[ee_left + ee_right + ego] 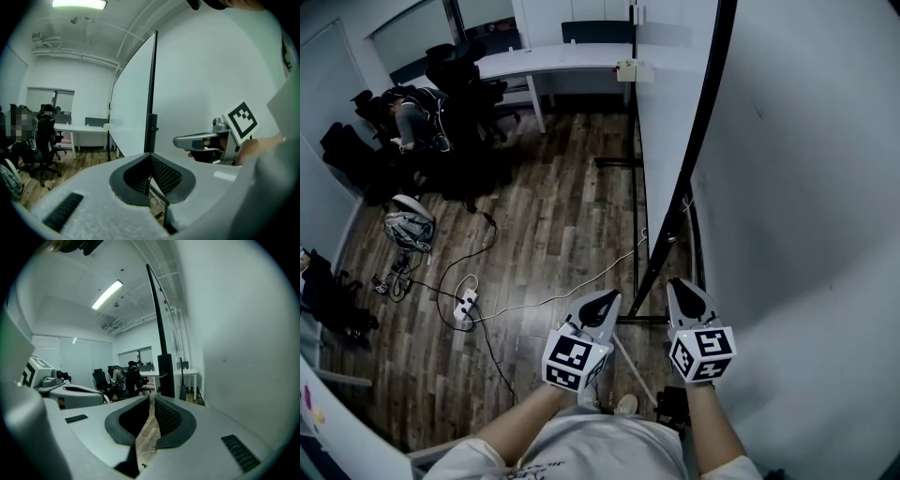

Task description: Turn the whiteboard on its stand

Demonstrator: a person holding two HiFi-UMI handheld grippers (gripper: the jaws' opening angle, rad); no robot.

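Note:
The whiteboard (670, 112) stands edge-on in front of me, its black frame edge (694, 159) running down to the stand's black foot (642, 319) on the wood floor. Both grippers hover low near that edge and touch nothing. My left gripper (607, 298) is just left of the frame post and my right gripper (682, 284) just right of it. In the left gripper view the left gripper (150, 161) is shut and empty, with the whiteboard (131, 103) ahead. In the right gripper view the right gripper (152, 399) is shut and empty, facing the black post (165, 373).
A white wall (806, 187) runs close along the board's right side. A white desk (553, 61) stands at the back. Office chairs and a seated person (412, 122) are at the far left. A bag (408, 230), a power strip (467, 305) and cables lie on the floor.

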